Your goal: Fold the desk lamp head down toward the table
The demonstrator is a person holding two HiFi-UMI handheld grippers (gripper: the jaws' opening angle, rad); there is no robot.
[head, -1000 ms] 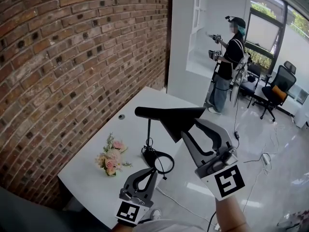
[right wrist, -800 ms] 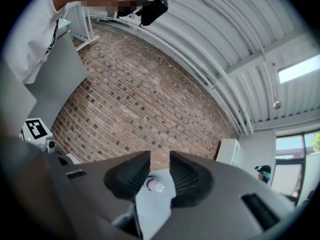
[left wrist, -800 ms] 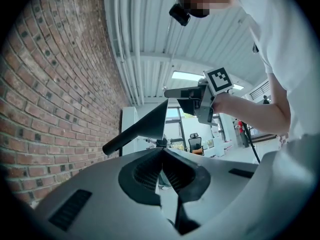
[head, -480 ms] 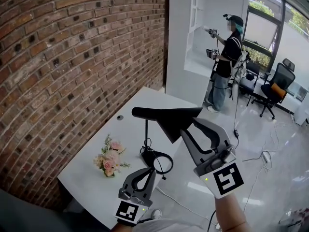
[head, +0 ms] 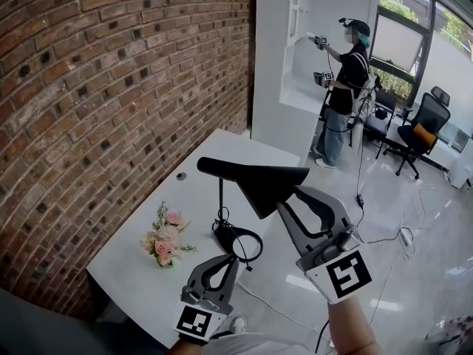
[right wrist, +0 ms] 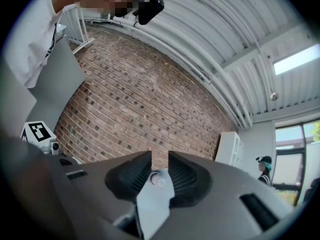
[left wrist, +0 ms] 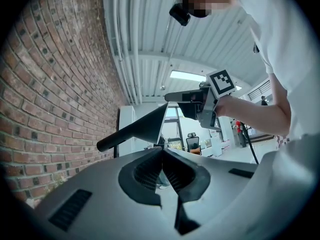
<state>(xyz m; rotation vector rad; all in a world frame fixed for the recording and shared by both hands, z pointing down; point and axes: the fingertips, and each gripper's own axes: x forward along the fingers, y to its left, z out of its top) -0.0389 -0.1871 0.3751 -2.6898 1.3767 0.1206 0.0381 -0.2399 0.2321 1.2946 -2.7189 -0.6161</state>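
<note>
A black desk lamp stands on the white table (head: 140, 276). Its cone-shaped head (head: 255, 177) lies level atop a thin upright stem (head: 220, 202), and the round base (head: 228, 235) has a cable looped beside it. My right gripper (head: 287, 200) reaches up under the shade and is shut on its rim; the right gripper view shows the shade's pale inner wall (right wrist: 152, 199) pinched between the jaws (right wrist: 159, 170). My left gripper (head: 235, 260) hovers low near the base, shut and holding nothing. The left gripper view (left wrist: 162, 153) looks up at the lamp head (left wrist: 135, 129).
A small bunch of pink flowers (head: 164, 241) lies left of the lamp. A brick wall (head: 111, 87) runs along the table's far side. Beyond the table stand a white cabinet (head: 284, 65), another person (head: 344, 87) with grippers, and an office chair (head: 417, 135).
The lamp and both grippers keep their places relative to each other. Only the head view has drifted a little, and the person at the back has reached up toward the cabinet.
</note>
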